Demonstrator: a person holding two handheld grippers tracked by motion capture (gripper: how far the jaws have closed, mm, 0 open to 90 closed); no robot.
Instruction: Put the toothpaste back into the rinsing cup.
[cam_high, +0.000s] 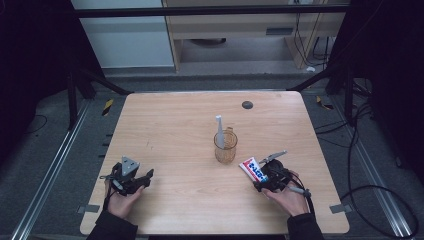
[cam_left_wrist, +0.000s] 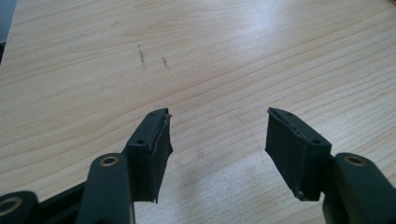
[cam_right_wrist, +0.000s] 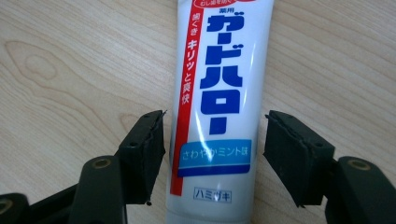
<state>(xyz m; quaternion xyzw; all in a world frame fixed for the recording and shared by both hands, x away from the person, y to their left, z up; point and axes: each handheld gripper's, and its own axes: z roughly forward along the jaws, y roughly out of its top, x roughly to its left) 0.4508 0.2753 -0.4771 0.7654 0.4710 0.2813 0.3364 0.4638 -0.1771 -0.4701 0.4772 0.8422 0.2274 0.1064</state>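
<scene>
A white toothpaste tube (cam_high: 252, 169) with blue and red lettering lies flat on the wooden table (cam_high: 170, 125) at the front right. In the right gripper view the tube (cam_right_wrist: 224, 79) runs between the jaws of my right gripper (cam_right_wrist: 215, 140), with a gap of bare wood on each side, so the pads do not press on it. That right gripper (cam_high: 260, 176) is open. My left gripper (cam_high: 147, 176) rests at the front left, and in its own view the left gripper (cam_left_wrist: 217, 140) is open over bare wood.
A clear amber cup (cam_high: 225, 146) stands near the table's middle with a white toothbrush (cam_high: 219, 131) upright in it. A small dark round disc (cam_high: 247, 105) sits near the far edge. Cables (cam_high: 360, 150) lie on the floor to the right.
</scene>
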